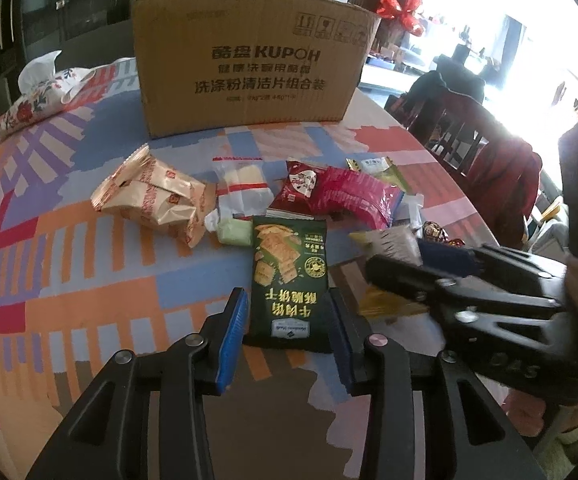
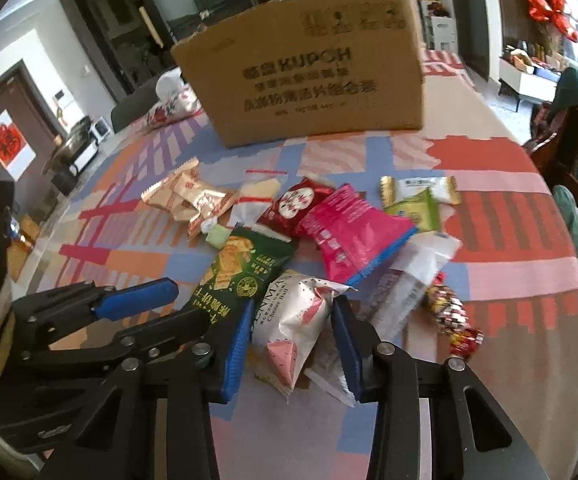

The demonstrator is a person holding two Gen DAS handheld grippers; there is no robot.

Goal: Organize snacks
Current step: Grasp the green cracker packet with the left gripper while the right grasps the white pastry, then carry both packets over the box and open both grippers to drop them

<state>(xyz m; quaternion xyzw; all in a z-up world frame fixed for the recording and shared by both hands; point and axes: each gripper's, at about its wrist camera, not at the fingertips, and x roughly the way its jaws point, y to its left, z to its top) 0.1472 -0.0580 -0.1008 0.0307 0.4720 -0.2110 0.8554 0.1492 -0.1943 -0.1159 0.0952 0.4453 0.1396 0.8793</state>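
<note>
A pile of snack packets lies on the patterned tablecloth in front of a cardboard box (image 1: 249, 60) (image 2: 309, 76). My left gripper (image 1: 289, 312) is open, its blue pads either side of the near end of a dark green cracker packet (image 1: 289, 276) (image 2: 241, 272). My right gripper (image 2: 293, 340) is open around a white cheese ball packet (image 2: 297, 320); it also shows at the right of the left wrist view (image 1: 429, 276). Gold packets (image 1: 153, 196), a red packet (image 1: 301, 188) and a pink packet (image 2: 349, 236) lie beyond.
A floral tissue pouch (image 1: 45, 88) sits at the table's far left. Wooden chairs (image 1: 477, 148) stand along the right edge. A small red wrapped candy (image 2: 453, 316) and a clear white packet (image 2: 417, 272) lie right of my right gripper.
</note>
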